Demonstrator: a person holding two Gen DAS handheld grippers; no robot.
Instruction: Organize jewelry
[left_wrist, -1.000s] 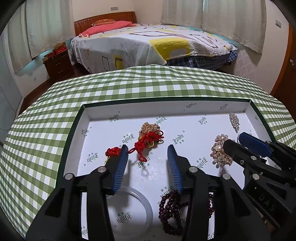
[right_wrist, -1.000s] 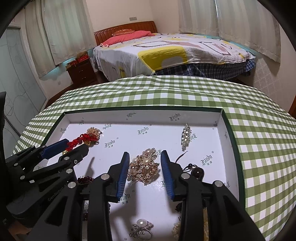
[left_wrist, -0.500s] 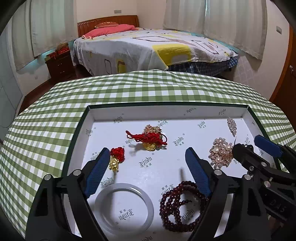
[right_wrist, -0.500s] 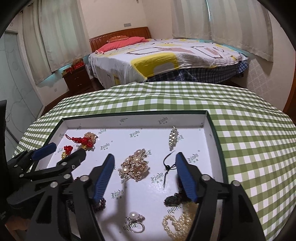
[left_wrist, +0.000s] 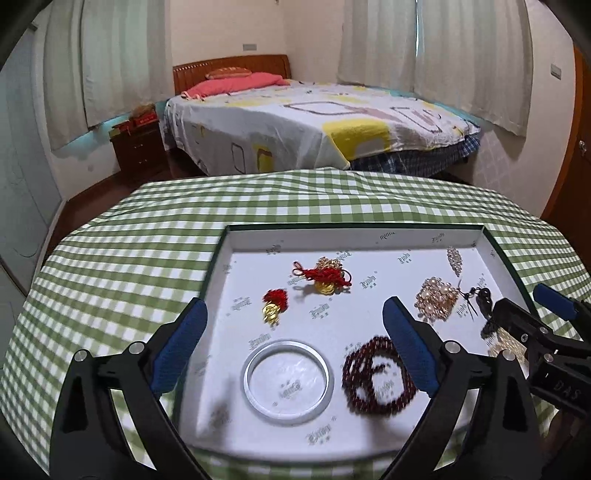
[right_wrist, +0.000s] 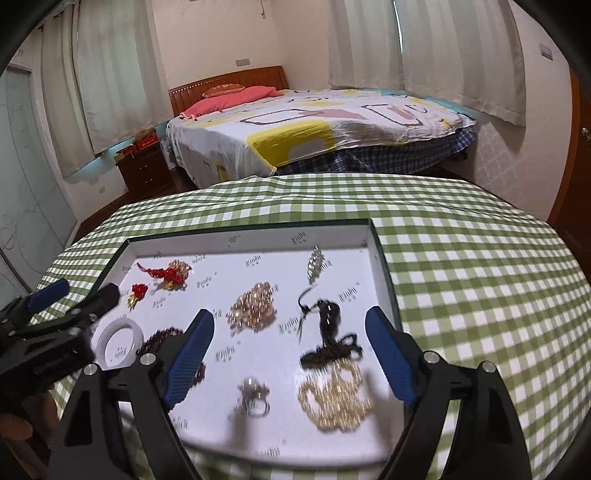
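A shallow white box (left_wrist: 354, 238) (right_wrist: 251, 242) with a green rim holds the jewelry. In it lie a red-and-gold knot charm (left_wrist: 325, 277), a small red tassel with a gold piece (left_wrist: 273, 304), a white bangle (left_wrist: 286, 376), a dark red bead bracelet (left_wrist: 373, 373), a pearl-and-gold brooch (left_wrist: 436, 299) (right_wrist: 253, 308), a crystal brooch (right_wrist: 316, 264), a black cord pendant (right_wrist: 328, 332), a ring (right_wrist: 255, 398) and a pearl strand (right_wrist: 338, 400). My left gripper (left_wrist: 295, 347) is open and empty above the bangle. My right gripper (right_wrist: 290, 360) is open and empty above the box's near right part.
The box sits on a round table with a green checked cloth (left_wrist: 129, 266). Behind the table stand a bed (left_wrist: 314, 125), a wooden nightstand (left_wrist: 138, 146) and curtained windows. A door is at the far right.
Both grippers have opened wide and pulled back and up from the box. The red knot charm and the pearl brooch now lie free on the box floor.
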